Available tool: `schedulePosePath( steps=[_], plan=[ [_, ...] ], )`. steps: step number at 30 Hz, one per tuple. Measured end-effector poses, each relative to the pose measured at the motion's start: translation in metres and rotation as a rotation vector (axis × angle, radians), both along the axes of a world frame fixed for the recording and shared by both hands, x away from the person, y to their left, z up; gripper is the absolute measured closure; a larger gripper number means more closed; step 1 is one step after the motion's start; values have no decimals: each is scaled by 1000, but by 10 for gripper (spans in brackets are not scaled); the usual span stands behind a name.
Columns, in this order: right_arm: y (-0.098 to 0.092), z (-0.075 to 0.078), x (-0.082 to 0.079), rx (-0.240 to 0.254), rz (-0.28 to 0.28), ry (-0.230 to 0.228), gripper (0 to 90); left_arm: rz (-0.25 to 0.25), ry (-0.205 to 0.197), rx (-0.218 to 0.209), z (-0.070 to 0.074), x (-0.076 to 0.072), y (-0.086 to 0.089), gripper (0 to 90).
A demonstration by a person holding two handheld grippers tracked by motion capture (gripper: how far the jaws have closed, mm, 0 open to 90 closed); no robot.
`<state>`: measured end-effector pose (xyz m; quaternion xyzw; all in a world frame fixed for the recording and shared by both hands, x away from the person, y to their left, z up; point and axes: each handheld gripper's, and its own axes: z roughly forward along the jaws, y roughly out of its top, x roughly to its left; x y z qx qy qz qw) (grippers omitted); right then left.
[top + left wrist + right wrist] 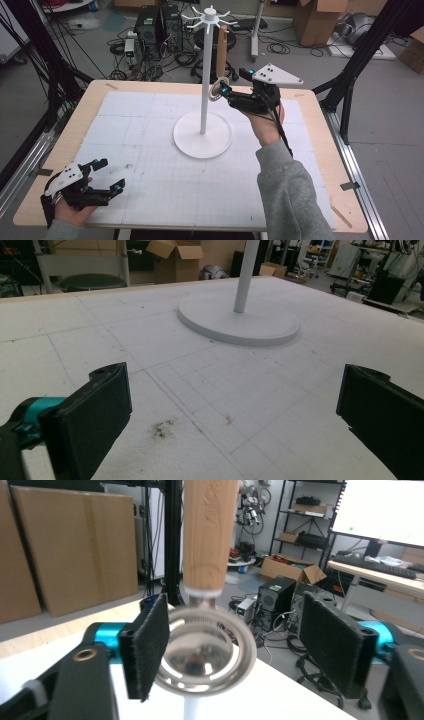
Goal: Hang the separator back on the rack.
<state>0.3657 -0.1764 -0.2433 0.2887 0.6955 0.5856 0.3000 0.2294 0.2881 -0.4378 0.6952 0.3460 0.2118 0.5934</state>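
A big wooden table [320, 150] is sitting in the middle of a busy room, and a white foam mat [150, 150] is covering most of its top. A white stand [203, 100] is standing on the mat, with a round flat foot, a tall thin pole and little hooks sticking out at the top. A spoon [220, 60] with a wooden handle and a shiny round metal bowl is hanging down from one of those hooks, just beside the pole, with its bowl at the bottom. The right gripper [225, 92] is reaching up to the bowl of the spoon from the right side of the stand. In the right gripper view, the spoon [207, 605] is hanging between the two black jaws of the right gripper [235, 650]. The jaws are standing apart: one pad is right up against the rim of the bowl, and the other pad is well away from it, so the gripper is not squeezing the spoon. The left gripper [112, 175] is resting low near the front left corner of the mat, far from the stand. Its jaws are wide open with nothing between them, and in the left gripper view the left gripper [230, 410] is pointing across the mat toward the foot of the stand [239, 320].
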Motion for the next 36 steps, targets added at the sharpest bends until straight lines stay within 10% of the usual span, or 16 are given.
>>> schedulePosePath(
  steps=[14,36],
  plan=[
    [-12,-25,0,-6,4,96,7,-7,1,7,0,0,-2,17],
    [-27,-79,-17,9,132,137,7,-11,-1,4,-1,2,-3,17]
  ],
)
